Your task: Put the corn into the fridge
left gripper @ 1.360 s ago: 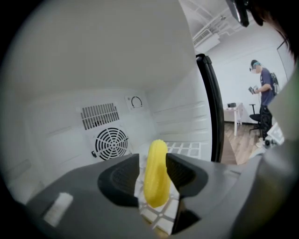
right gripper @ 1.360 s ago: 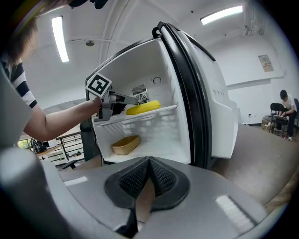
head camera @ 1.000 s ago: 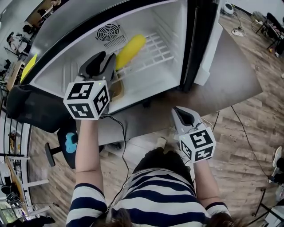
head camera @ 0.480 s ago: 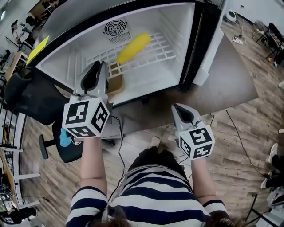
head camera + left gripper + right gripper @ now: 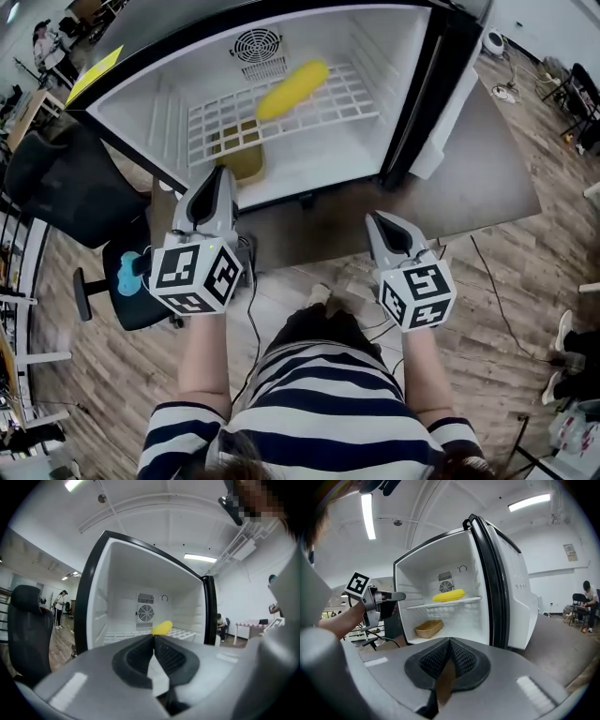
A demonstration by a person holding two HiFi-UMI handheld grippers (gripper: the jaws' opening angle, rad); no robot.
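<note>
A yellow corn cob (image 5: 292, 89) lies on the white wire shelf (image 5: 347, 98) inside the open fridge (image 5: 187, 89). It also shows in the left gripper view as the corn (image 5: 162, 628) and in the right gripper view as the corn (image 5: 448, 595). My left gripper (image 5: 214, 185) is shut and empty, held outside the fridge in front of its lower left part. My right gripper (image 5: 386, 228) is shut and empty, lower down by the fridge door (image 5: 487, 150). The left gripper (image 5: 393, 596) is seen from the right gripper view.
A tan basket (image 5: 239, 155) sits on the fridge floor under the shelf. The open door swings out at the right. A black office chair (image 5: 56, 187) stands left of the fridge. A cable (image 5: 253, 319) runs over the wooden floor.
My left gripper has pulled back out of the fridge, away from the corn, which stays on the shelf. The right gripper has barely moved.
</note>
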